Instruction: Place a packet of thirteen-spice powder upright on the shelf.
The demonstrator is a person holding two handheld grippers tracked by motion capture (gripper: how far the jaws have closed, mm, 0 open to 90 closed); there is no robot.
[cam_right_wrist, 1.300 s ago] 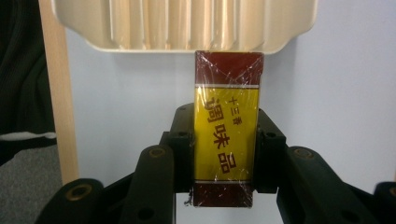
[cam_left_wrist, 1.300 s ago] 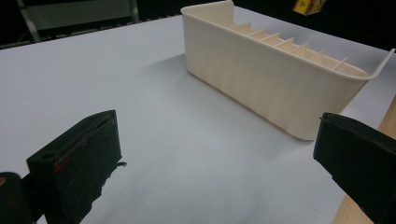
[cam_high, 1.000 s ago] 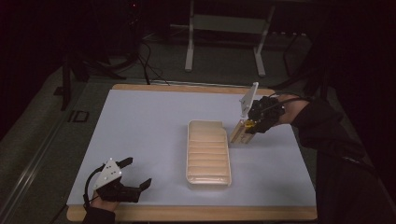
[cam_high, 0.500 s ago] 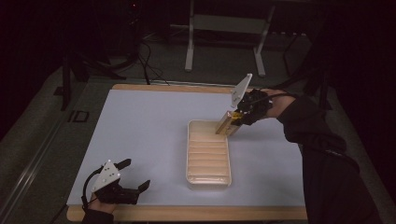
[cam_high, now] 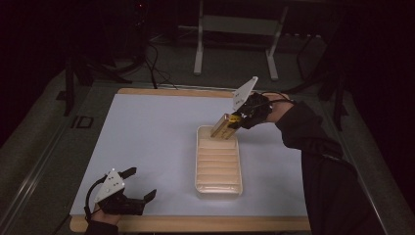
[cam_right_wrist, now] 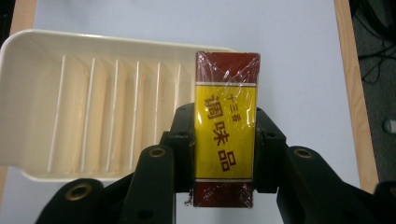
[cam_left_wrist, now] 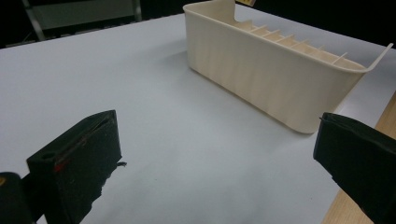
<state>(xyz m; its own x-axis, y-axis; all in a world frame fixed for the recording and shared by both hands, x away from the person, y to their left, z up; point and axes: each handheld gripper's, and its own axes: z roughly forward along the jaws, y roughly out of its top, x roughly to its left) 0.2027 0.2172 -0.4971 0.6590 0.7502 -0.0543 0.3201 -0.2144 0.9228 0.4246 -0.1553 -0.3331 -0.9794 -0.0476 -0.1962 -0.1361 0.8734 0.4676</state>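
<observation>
Two grippers in play: our right gripper (cam_high: 234, 121) is clamped on a yellow and dark red plastic-wrapped rectangular packet (cam_right_wrist: 226, 130), jaws pressing its long sides, packet tilted over the far end of the cream ribbed plastic tray (cam_high: 219, 164) mid-table. Our left gripper (cam_high: 139, 185) sits at the near left corner of the white table mat (cam_high: 147, 132), jaws wide apart, holding nothing, well apart from the tray.

Box (cam_right_wrist: 226, 128) bottom edge hidden behind fingers (cam_right_wrist: 180, 140); tray (cam_right_wrist: 28, 102) left end cut off.
</observation>
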